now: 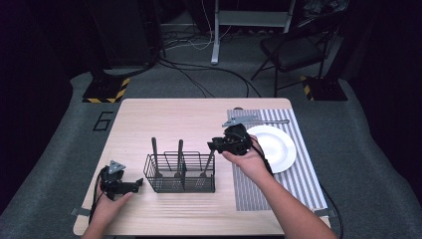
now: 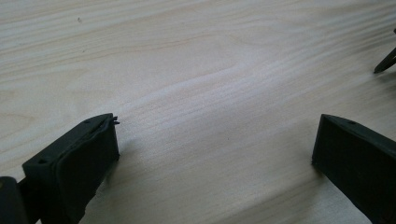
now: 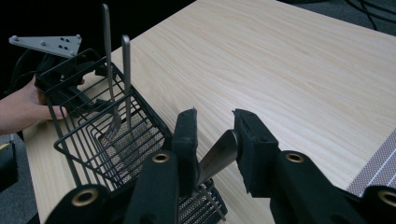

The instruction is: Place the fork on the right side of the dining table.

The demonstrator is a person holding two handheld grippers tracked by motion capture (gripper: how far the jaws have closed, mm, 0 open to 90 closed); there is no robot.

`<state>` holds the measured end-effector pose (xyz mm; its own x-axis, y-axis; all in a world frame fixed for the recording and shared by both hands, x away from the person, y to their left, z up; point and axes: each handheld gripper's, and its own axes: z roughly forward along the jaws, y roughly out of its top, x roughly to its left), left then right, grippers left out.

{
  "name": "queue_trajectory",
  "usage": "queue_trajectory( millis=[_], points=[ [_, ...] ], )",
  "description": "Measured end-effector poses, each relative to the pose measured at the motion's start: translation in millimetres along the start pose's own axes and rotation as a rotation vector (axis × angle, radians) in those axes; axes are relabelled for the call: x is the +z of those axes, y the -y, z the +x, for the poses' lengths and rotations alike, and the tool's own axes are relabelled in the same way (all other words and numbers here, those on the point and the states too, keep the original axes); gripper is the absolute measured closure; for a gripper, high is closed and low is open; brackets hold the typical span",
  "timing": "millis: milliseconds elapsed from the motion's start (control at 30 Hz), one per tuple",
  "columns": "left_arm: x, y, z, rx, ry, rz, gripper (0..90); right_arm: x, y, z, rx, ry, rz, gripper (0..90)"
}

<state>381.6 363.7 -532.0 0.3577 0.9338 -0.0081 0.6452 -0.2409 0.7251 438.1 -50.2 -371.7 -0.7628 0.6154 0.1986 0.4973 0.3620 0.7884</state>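
A black wire basket (image 1: 149, 174) stands on the wooden table (image 1: 164, 117) with three metal utensils in it. Two handles (image 1: 154, 149) (image 1: 180, 149) stand upright in its left and middle parts. The third, a fork (image 1: 207, 167), leans in the right part. My right gripper (image 1: 213, 146) reaches the fork's handle from the right. In the right gripper view the fork handle (image 3: 219, 151) lies slanted between the jaws of the right gripper (image 3: 215, 114); it meets the right pad, with a gap still on the left, so this gripper is open. My left gripper (image 1: 138, 184) (image 2: 215, 144) rests open on bare wood, left of the basket.
A white plate (image 1: 276, 147) sits on a striped placemat (image 1: 298, 179) right of the basket. A slim grey utensil (image 1: 276, 121) lies on the mat behind the plate. Beyond the table stand a chair (image 1: 291, 52) and floor cables. The other hand (image 3: 21, 109) shows past the basket (image 3: 140, 100).
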Motion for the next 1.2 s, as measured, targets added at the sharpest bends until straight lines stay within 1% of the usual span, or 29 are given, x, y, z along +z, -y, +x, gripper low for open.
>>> queue_trajectory(
  millis=[200,233,567,600,700,900,1000,1133,1200],
  points=[
    [-0.1,0.0,0.0,0.001,0.000,0.001,0.1,-3.2,-2.9,5.7,-0.014,-0.020,-0.005,73.7],
    [0.0,0.0,0.0,0.000,0.001,0.001,0.1,-4.6,-4.6,9.1,-0.028,-0.028,-0.007,74.9],
    [0.0,0.0,0.1,0.001,0.002,0.000,0.1,-11.1,-12.7,29.6,-0.089,-0.075,-0.007,82.5],
    [0.0,0.0,0.0,0.000,0.002,0.001,0.1,-11.5,-13.6,30.3,-0.107,-0.082,-0.004,83.1],
    [0.0,0.0,0.0,0.000,0.002,0.001,0.1,-12.2,-16.0,33.5,-0.120,-0.097,0.006,85.0],
    [-0.1,0.0,0.1,0.001,0.000,0.001,0.1,-12.5,-18.1,37.2,-0.123,-0.119,0.017,86.3],
    [0.0,0.0,0.1,0.000,0.002,0.001,0.1,-12.5,-19.1,39.3,-0.137,-0.135,0.020,86.6],
    [0.0,0.0,0.0,0.000,0.002,0.001,0.1,-13.6,-20.5,42.0,-0.159,-0.132,0.021,86.8],
    [0.0,0.0,0.0,0.001,0.002,0.001,0.1,-15.1,-21.9,43.6,-0.154,-0.126,0.016,86.8]
  ],
)
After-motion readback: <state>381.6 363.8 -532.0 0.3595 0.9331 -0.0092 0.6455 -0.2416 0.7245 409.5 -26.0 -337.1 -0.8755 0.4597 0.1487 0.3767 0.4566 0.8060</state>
